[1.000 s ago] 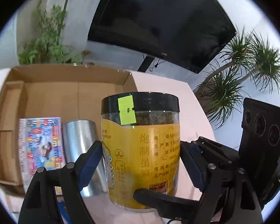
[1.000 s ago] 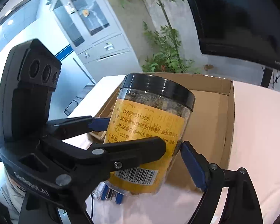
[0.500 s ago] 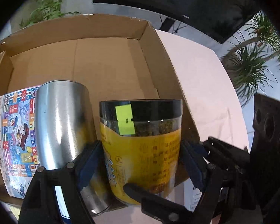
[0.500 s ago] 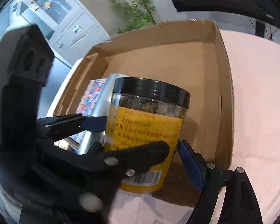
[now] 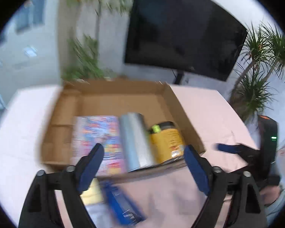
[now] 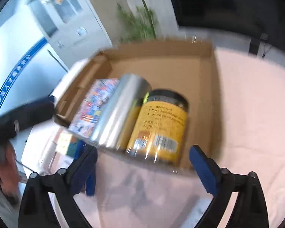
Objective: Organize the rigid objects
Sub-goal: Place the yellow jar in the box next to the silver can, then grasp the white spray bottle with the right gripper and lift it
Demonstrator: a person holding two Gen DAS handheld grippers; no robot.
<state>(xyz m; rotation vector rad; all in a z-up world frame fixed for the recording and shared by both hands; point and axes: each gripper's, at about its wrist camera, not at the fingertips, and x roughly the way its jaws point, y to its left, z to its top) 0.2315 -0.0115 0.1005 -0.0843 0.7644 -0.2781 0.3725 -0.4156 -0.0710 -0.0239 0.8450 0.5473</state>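
A yellow-labelled jar with a black lid [image 6: 161, 125] rests in the cardboard box [image 6: 214, 95], touching a silver can [image 6: 121, 110]. A colourful flat pack [image 6: 96, 104] lies left of the can. My right gripper [image 6: 142, 161] hangs just in front of the box, its jaws opening with nothing between them. In the left wrist view, the jar [image 5: 167, 142], can [image 5: 134, 140] and pack [image 5: 96, 138] sit in the box [image 5: 182, 114]. My left gripper [image 5: 142, 157] is drawn back from the box, its jaws opening and empty.
A blue object [image 5: 121, 203] and a yellow-topped item [image 5: 89, 191] lie on the pink table in front of the box. The far half of the box floor is bare. A dark screen and potted plants stand behind the table. A hand [image 6: 7, 171] shows at the left.
Both grippers let go of the jar, which now rests in the box beside the silver can. Both have pulled back toward me, and the left one has lifted away.
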